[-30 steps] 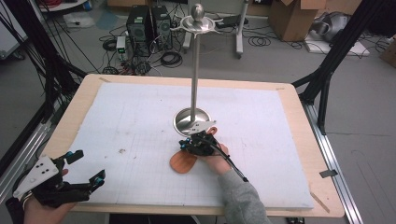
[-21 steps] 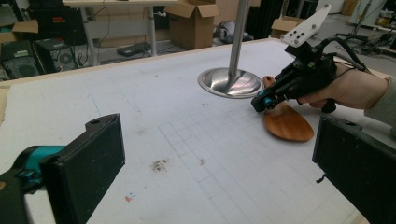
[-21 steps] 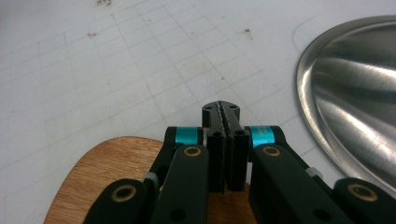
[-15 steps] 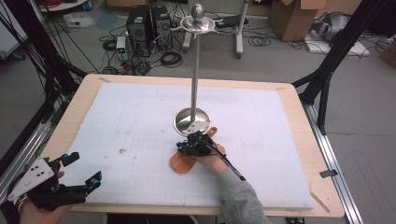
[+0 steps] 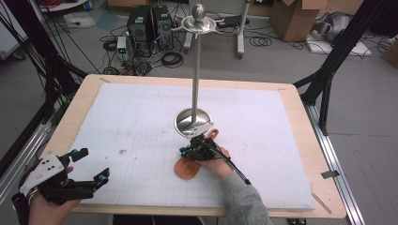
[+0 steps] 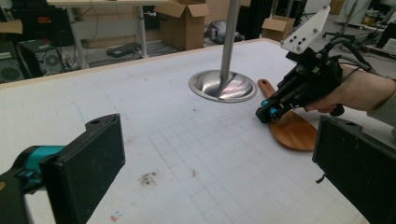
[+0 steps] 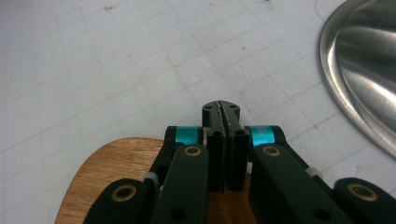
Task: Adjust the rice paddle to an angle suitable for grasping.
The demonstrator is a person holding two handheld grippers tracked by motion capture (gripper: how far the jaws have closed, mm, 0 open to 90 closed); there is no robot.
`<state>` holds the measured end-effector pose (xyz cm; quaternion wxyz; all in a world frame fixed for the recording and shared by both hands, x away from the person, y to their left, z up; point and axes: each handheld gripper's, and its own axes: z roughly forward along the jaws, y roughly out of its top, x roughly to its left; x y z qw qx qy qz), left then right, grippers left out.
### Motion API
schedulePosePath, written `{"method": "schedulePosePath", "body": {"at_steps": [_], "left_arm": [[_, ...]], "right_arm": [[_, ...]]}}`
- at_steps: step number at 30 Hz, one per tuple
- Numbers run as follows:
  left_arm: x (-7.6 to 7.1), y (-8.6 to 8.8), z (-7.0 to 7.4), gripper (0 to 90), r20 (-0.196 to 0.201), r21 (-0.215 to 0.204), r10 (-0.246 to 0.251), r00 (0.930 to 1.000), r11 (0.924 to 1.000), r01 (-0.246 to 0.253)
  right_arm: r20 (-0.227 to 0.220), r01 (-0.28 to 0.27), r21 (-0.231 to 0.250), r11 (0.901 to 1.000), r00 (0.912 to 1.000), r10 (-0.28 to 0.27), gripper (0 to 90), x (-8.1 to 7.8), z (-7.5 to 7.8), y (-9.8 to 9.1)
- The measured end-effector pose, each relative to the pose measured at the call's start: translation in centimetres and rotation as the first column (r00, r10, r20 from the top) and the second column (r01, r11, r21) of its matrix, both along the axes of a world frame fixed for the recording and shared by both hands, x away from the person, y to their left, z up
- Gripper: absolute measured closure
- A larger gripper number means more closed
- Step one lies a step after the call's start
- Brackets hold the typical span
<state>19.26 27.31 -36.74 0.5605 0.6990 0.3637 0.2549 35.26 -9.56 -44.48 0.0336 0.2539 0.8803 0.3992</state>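
Your right gripper [image 5: 187, 151] has its jaws pressed together over the wooden spatula [image 5: 187, 168], at six o'clock of the stand base [image 5: 194, 121]. Your left gripper [image 5: 89, 166] gapes wide.

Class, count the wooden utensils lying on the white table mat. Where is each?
1. A wooden spatula lies just in front of the metal stand's base, partly under the right gripper. No others visible.
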Motion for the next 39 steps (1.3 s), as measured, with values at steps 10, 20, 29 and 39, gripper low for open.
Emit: {"method": "schedulePosePath", "body": {"at_steps": [10, 20, 29, 39], "left_arm": [[1.8, -1.9, 0.1, 2.7, -0.003, 0.001, -0.056, 0.9984, 0.9984, 0.056], [3.3, -3.4, 0.4, 2.7, 0.004, -0.005, -0.101, 0.9949, 0.9949, 0.101], [4.3, -4.6, 0.5, 2.8, 0.005, -0.008, -0.133, 0.9910, 0.9910, 0.133], [5.4, -6.0, 0.6, 2.7, 0.005, -0.010, -0.171, 0.9853, 0.9853, 0.171]], "right_arm": [[-0.019, -0.009, -0.012, 0.9999, 0.9998, 0.009, 89.4, -1.2, 0.2, -1.5], [-0.005, -0.013, -0.025, 0.9996, 0.9999, 0.013, 89.4, -2.4, 0.3, -3.2], [-0.003, -0.011, -0.039, 0.9992, 0.9999, 0.011, 89.4, -3.2, 0.4, -4.5], [-0.002, 0.008, -0.047, 0.9988, 1.0000, -0.008, 89.4, -3.9, 0.5, -6.2]]}}
